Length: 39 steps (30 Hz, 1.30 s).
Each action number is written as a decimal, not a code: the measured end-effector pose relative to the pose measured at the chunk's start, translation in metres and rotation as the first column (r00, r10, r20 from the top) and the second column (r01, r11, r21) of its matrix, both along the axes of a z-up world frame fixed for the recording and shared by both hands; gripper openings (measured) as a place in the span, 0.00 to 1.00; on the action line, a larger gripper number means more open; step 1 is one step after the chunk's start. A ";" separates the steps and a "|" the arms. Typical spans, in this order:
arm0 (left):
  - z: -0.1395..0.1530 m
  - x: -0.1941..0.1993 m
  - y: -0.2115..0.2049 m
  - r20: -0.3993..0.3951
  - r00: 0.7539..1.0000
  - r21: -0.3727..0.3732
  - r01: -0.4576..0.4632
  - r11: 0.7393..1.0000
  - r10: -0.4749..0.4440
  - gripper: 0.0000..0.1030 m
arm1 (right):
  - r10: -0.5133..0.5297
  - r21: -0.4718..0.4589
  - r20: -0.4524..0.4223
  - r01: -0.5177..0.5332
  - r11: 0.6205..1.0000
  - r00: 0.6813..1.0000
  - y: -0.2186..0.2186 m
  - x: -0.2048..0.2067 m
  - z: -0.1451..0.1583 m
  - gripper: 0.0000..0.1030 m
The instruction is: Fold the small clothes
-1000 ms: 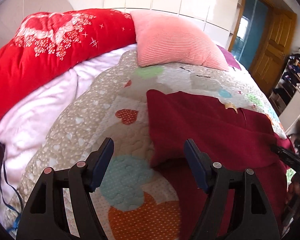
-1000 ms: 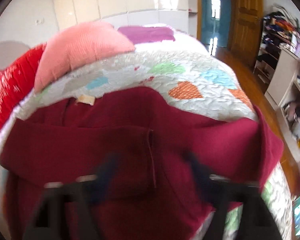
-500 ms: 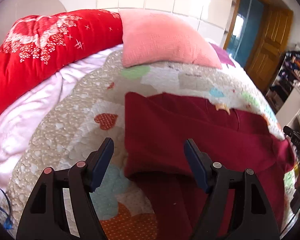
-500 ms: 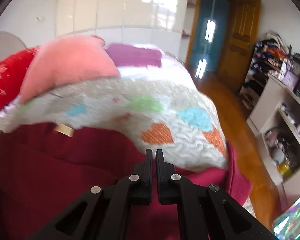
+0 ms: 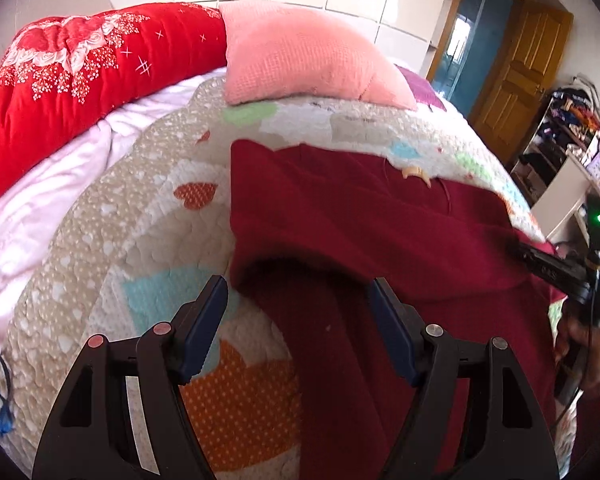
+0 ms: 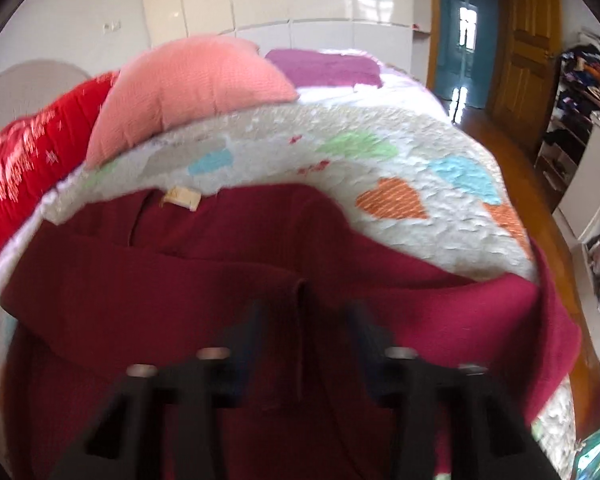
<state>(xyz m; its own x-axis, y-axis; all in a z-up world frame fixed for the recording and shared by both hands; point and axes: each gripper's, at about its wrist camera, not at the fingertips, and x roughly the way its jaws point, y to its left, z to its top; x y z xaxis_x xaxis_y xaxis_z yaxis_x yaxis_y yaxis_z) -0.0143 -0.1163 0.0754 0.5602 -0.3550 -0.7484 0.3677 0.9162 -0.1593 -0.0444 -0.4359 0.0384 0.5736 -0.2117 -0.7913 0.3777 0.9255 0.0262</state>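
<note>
The dark red knit sweater (image 5: 380, 240) lies on the heart-patterned quilt (image 5: 140, 208) with one sleeve folded across, further folds remaining, while left gripper (image 5: 298, 320) and right gripper (image 6: 306, 332) hover spread apart, holding nothing

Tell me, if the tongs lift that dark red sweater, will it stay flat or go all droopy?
Probably droopy: the dark red sweater already bends in soft folds on the quilt and hangs over the bed's edge. It looks like thick knit, so likely a bit heavy. The open left tongs would probably bunch it if they pushed.
</note>
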 end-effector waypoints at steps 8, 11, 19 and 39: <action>0.006 -0.007 0.022 0.000 0.999 -0.043 -0.033 0.999 0.033 0.71 | -0.009 -0.213 0.105 0.031 0.977 0.994 0.005 -0.009 0.048 0.02; 0.008 -0.015 0.020 -0.007 1.000 -0.074 -0.021 0.997 0.021 0.71 | -0.076 -0.216 0.069 0.089 0.972 0.995 -0.011 0.001 0.040 0.02; -0.022 -0.026 0.006 -0.097 0.993 0.025 0.070 0.997 -0.067 0.71 | -0.013 0.039 0.088 0.010 0.999 0.996 0.018 -0.034 0.042 0.31; 0.023 -0.029 0.074 0.023 0.998 0.072 -0.068 0.995 0.067 0.72 | 0.657 0.285 0.092 -0.652 0.703 0.749 0.264 -0.112 -0.004 0.31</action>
<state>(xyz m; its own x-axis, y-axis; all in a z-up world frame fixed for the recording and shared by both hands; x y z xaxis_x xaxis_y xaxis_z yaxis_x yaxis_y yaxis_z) -0.0431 -0.0422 0.0983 0.5962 -0.2607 -0.7593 0.3071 0.9479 -0.0844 -0.1562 -0.1718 0.0339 0.4704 0.4444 -0.7624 -0.3171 0.8914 0.3239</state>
